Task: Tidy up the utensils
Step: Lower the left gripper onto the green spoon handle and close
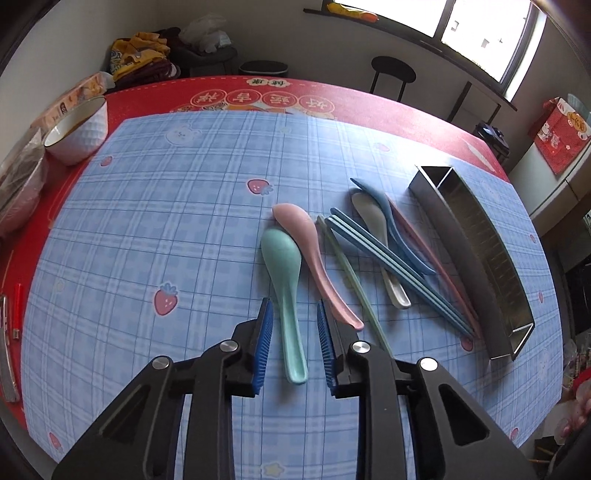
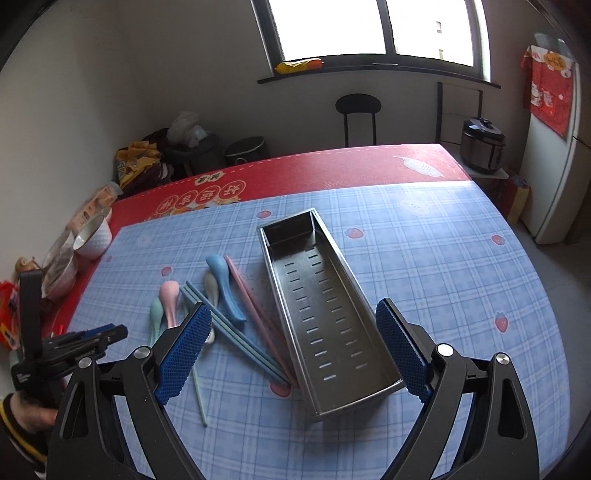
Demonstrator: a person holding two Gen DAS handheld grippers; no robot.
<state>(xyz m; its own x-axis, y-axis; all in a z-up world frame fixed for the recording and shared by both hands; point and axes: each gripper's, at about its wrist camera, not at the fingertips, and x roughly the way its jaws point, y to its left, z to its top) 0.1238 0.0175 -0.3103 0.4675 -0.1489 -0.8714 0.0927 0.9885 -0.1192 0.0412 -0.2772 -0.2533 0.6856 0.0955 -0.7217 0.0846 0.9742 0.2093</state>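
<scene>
Mint green spoon (image 1: 284, 288) lying between left gripper (image 1: 295, 328) jaws (apart, not touching), right gripper (image 2: 293, 347) spread wide over metal tray (image 2: 332, 402), bare checked cloth (image 1: 147, 229) leftward

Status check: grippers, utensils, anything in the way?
Left gripper straddling mint spoon, fingers not touching. Right gripper open, empty, above steel tray. Tray empty; utensils on cloth. Pink spoon crowds the mint.

A home dining room: a counter (image 2: 424, 258) under a checked strawberry cloth, a stool (image 2: 357, 105) by the window (image 2: 369, 29), a rice cooker (image 2: 483, 144), and a fridge (image 2: 557, 155).
</scene>
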